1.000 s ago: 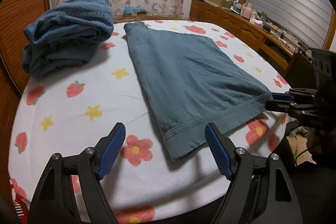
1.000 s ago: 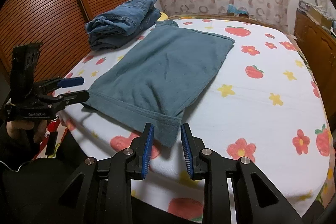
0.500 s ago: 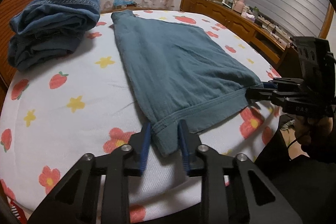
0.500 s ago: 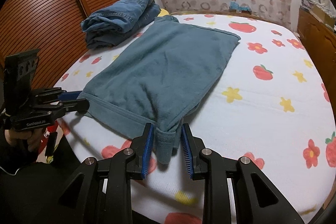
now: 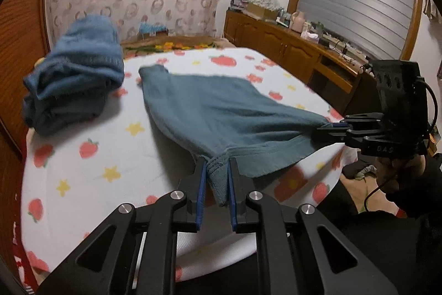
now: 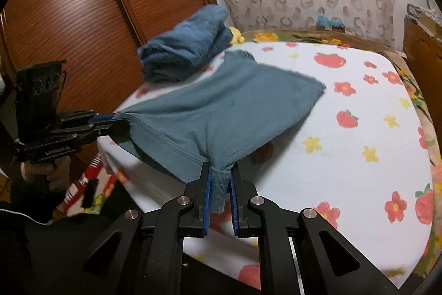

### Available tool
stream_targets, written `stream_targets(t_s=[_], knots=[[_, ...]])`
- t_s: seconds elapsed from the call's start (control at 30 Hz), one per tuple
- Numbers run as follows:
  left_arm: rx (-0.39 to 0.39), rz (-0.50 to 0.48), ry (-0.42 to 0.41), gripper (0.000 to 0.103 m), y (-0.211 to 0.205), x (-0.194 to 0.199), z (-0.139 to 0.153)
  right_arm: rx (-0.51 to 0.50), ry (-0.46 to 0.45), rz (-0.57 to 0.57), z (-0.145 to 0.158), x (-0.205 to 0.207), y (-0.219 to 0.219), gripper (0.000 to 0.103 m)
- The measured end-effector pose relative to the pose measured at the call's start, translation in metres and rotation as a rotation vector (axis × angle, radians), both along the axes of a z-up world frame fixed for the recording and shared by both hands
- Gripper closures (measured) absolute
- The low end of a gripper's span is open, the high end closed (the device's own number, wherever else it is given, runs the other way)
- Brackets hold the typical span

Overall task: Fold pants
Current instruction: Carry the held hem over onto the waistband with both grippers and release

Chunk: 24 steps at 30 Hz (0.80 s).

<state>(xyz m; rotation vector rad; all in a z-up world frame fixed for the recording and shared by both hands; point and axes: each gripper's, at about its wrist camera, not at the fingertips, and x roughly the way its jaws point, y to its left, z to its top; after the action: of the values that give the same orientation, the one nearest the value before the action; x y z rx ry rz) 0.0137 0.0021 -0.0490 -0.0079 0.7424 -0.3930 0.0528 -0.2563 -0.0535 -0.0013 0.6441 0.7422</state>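
Teal pants (image 5: 221,112), folded once, lie on the flower-print bed, their near edge lifted off the sheet. My left gripper (image 5: 216,170) is shut on the near left corner of the pants. My right gripper (image 6: 220,176) is shut on the near right corner of the pants (image 6: 221,107). The right gripper also shows in the left wrist view (image 5: 328,129), and the left gripper shows in the right wrist view (image 6: 110,123). The near hem hangs stretched between both grippers. The far end of the pants rests on the bed.
A pile of folded blue jeans (image 5: 74,79) sits at the far left of the bed (image 5: 91,156), also seen in the right wrist view (image 6: 187,49). A wooden sideboard (image 5: 298,51) stands along the right wall. A louvred wardrobe (image 6: 83,18) stands at the left.
My left gripper closed on the pants' near left corner. Both grippers have risen, lifting the near edge off the bed; the far end has slid a little.
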Motion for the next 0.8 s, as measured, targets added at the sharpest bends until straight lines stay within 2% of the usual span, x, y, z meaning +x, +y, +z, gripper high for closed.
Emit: stream_targets(t_s=[0.17, 0.3, 0.47, 0.8], knots=[[0.007, 0.001, -0.020, 0.088, -0.001, 0.020, 0.010, 0.009, -0.029, -0.020, 0.014, 0.013, -0.008, 0.091], [0.029, 0.005, -0.023, 0.088, 0.000, 0.048, 0.003, 0.018, -0.048, -0.037, 0.017, 0.033, -0.011, 0.091], [0.031, 0.017, -0.013, 0.088, 0.004, 0.077, -0.005, 0.002, -0.053, -0.056, 0.014, 0.056, -0.001, 0.091], [0.062, 0.048, -0.034, 0.088, 0.012, 0.129, 0.006, -0.015, -0.105, -0.080, 0.023, 0.106, 0.028, 0.091]])
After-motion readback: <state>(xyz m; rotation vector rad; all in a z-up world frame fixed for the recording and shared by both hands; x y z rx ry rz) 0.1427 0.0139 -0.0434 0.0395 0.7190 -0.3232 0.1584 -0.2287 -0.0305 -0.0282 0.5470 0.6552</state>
